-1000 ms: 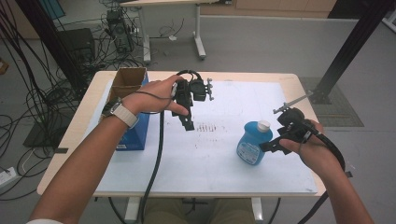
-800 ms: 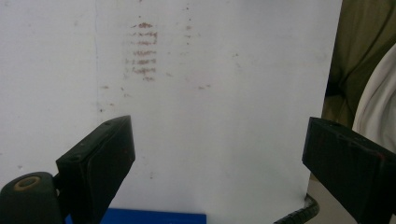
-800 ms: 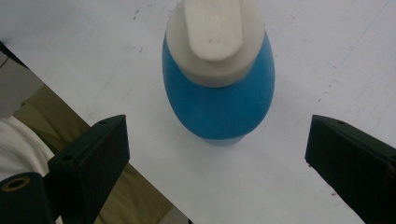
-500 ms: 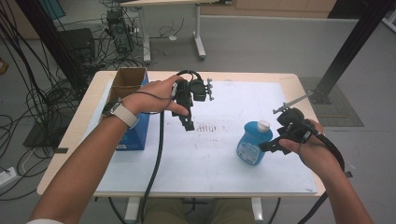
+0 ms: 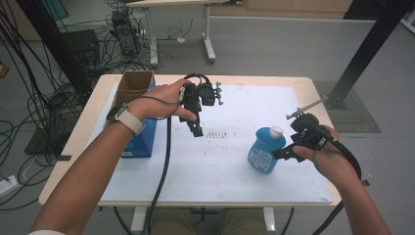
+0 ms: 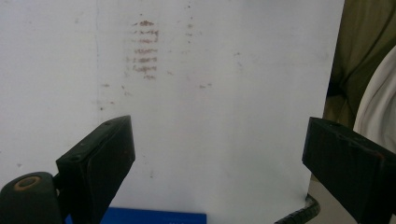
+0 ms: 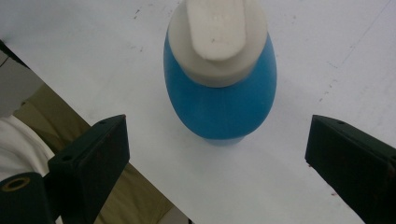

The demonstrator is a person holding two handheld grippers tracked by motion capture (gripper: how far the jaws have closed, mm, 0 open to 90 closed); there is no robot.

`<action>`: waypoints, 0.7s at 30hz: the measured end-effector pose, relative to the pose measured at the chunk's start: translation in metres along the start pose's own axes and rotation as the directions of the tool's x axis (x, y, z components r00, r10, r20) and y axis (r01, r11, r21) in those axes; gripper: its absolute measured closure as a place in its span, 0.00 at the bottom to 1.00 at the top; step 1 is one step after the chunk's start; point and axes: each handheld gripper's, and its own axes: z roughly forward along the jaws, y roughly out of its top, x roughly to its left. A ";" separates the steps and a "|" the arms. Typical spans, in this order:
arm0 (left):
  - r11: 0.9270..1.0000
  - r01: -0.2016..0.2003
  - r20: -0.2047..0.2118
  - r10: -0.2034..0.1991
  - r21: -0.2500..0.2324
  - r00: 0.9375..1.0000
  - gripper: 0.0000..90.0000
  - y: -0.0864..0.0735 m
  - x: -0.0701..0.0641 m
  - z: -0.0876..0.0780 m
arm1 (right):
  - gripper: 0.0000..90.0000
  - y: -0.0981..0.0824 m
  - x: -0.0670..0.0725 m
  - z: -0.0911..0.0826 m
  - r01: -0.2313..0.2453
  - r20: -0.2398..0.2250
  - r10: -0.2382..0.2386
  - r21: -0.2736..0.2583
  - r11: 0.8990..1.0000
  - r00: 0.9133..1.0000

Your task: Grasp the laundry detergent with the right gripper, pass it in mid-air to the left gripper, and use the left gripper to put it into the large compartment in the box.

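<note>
My right gripper (image 5: 281, 154) hangs just beside the blue bottle (image 5: 264, 149), jaws spread wide with nothing between the pads; in the right gripper view the bottle (image 7: 219, 88) stands upright ahead of the jaws, its white cap (image 7: 217, 32) on top, and neither pad touches it. The bottle stands on the white sheet (image 5: 230, 166) that covers the table (image 5: 73, 147), on the right half, towards my edge. My left gripper (image 5: 196, 128) is held above the middle of the sheet, well apart from the bottle, pointing down; its jaws also stand apart and hold nothing. In the left gripper view I see bare white sheet (image 6: 210, 93) with a patch of brownish smudge marks (image 6: 144, 49) beyond the jaws. A blue box (image 5: 142, 139) with an open cardboard box (image 5: 134, 85) sits at the table's left side, beside my left forearm.
</note>
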 end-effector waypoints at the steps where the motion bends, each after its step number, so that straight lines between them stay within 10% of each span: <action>1: 1.000 0.000 0.000 0.000 -0.001 1.000 0.11 0.000 0.000 0.000 | 0.07 0.000 0.000 0.000 -0.001 0.001 0.001 0.000 1.000 1.000; 21: 1.000 0.003 0.000 -0.003 0.001 1.000 0.11 -0.001 0.000 0.000 | 0.07 0.001 0.001 0.001 -0.003 -0.002 0.003 0.000 1.000 1.000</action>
